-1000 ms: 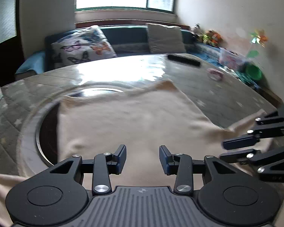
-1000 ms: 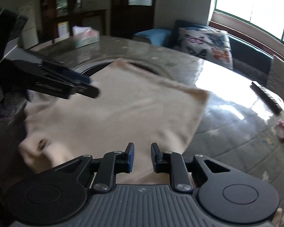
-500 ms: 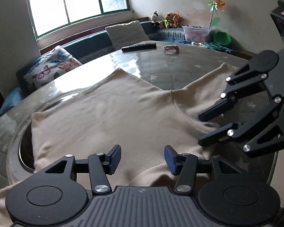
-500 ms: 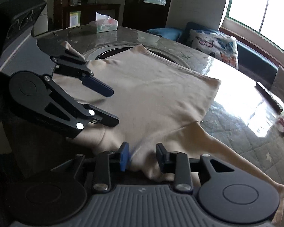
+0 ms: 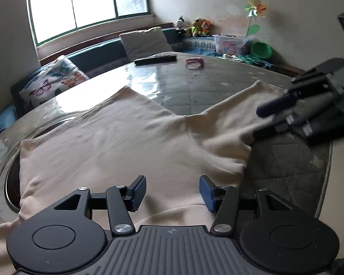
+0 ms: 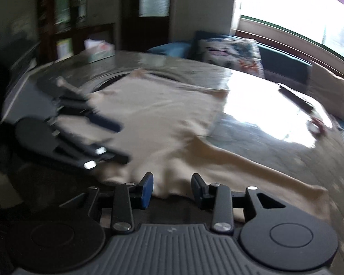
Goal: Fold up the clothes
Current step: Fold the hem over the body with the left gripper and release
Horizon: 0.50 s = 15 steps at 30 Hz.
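A beige long-sleeved garment point(image 5: 117, 142) lies spread flat on the round table, one sleeve point(image 5: 236, 105) reaching to the right. It also shows in the right wrist view point(image 6: 162, 119), blurred. My left gripper point(image 5: 173, 192) is open and empty, just over the garment's near edge. My right gripper point(image 6: 172, 186) is open and empty at the garment's shoulder edge; in the left wrist view it point(image 5: 263, 121) hovers by the sleeve's base. The left gripper shows blurred in the right wrist view point(image 6: 117, 142), over the cloth.
The round grey quilted table point(image 5: 286, 165) has a dark round inset point(image 5: 11, 183) at the left. A black remote point(image 5: 156, 59) and a small pink item point(image 5: 195, 63) lie at the far side. A tissue box point(image 6: 101, 50) stands on the far left. Sofa and pillows lie beyond.
Both grippers have shifted slightly along the garment's near edge. The right gripper's jaws have opened wider. The garment lies much as before.
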Available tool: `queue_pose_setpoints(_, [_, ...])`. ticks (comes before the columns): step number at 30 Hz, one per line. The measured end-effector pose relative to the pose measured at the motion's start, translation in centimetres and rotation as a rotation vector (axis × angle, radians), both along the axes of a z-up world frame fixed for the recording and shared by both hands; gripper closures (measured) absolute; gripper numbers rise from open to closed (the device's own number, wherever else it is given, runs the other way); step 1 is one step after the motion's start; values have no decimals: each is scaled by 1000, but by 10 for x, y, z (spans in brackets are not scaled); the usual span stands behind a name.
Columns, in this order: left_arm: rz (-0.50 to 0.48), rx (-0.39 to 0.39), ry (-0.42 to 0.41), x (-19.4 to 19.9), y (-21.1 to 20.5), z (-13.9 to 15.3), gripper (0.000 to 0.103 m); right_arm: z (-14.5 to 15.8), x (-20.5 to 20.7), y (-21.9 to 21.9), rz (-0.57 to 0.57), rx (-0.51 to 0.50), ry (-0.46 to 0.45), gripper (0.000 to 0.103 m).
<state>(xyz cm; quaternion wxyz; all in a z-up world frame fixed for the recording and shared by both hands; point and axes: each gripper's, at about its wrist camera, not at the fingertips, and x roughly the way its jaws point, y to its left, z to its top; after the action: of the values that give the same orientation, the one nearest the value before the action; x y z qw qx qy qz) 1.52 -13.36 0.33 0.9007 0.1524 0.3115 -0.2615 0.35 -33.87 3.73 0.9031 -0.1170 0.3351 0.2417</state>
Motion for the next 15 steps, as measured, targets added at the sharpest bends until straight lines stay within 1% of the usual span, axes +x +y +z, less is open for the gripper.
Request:
queue_pose_setpoints(4, [-11,15,-17,-4,-4,-1,48,0,12,-28,-152,59,18,67])
queue_pose_setpoints(6, [-13,18,-20,-5,-5,-1,48,0,14,-32,-176,83,13,67])
queue_pose_setpoints(8, [-13,18,-20,-5,-6,-1,48,1,13,-26,-149,80,-5,67])
queue_pose_setpoints(12, [-15,17,-19,-4,-6,-1,48,-2,7,-2,-40,67,-13,65])
queue_pose_setpoints(15, [-17,15,-18,-4,-5,-2,48,-13,7,20,13,-7,-29,63])
